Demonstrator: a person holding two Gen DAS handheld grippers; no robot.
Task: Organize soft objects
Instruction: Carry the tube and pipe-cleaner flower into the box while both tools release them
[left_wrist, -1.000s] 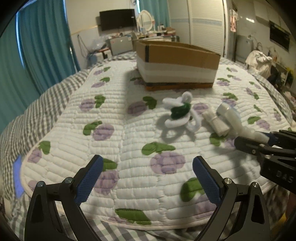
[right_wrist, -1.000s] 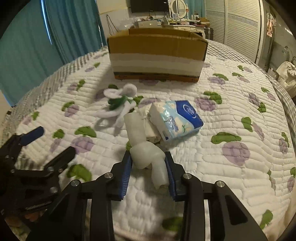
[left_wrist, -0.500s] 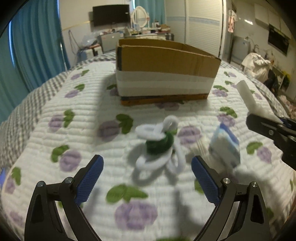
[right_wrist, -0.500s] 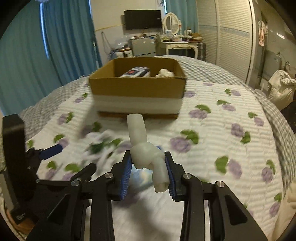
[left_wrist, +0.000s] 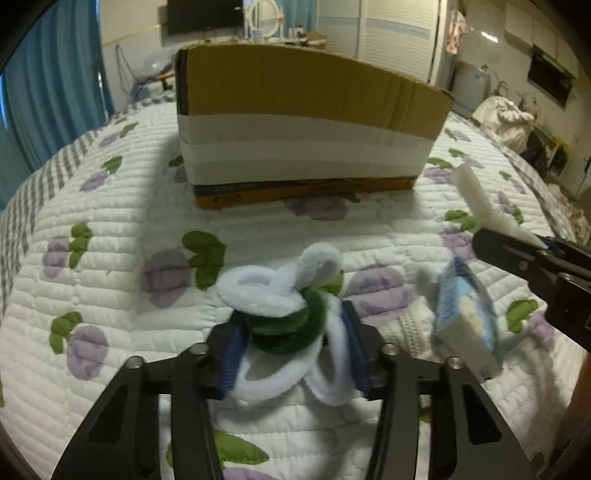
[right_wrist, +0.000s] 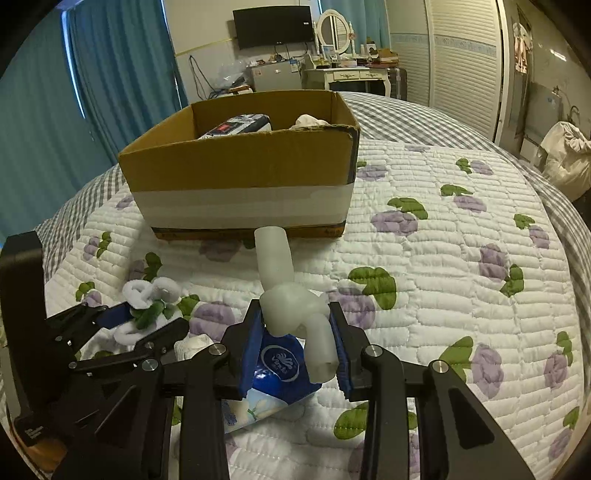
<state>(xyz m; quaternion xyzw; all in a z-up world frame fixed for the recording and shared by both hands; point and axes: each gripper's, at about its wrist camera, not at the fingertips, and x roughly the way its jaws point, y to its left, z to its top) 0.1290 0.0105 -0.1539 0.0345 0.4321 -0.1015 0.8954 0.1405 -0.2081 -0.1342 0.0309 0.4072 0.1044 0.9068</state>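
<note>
- Now, in your left wrist view, your left claw (left_wrist: 291, 350) has its blue pads drawn in on the white and green chenille loop toy (left_wrist: 286, 314), which lies on the quilted bed (left_wrist: 110, 258) at about 6 o'clock from the cardboard box (left_wrist: 306, 122). The grip catches only a few loops, so they may slide out when you lift.
- At 3 o'clock in that view a tissue pack (left_wrist: 467, 319) stands tilted just beside the toy; a trailing loop could drag it over.
- In your right wrist view, your right claw (right_wrist: 295, 343) is closed narrowly on the knotted white foam tube (right_wrist: 291, 295), held clear of the bed, its long end pointing to 12 o'clock at the box.
- That free end could strike the near box wall if you carry it low, and the knot might twist between the pads.
- Your claws sit close together at 9 o'clock here; they could collide.
</note>
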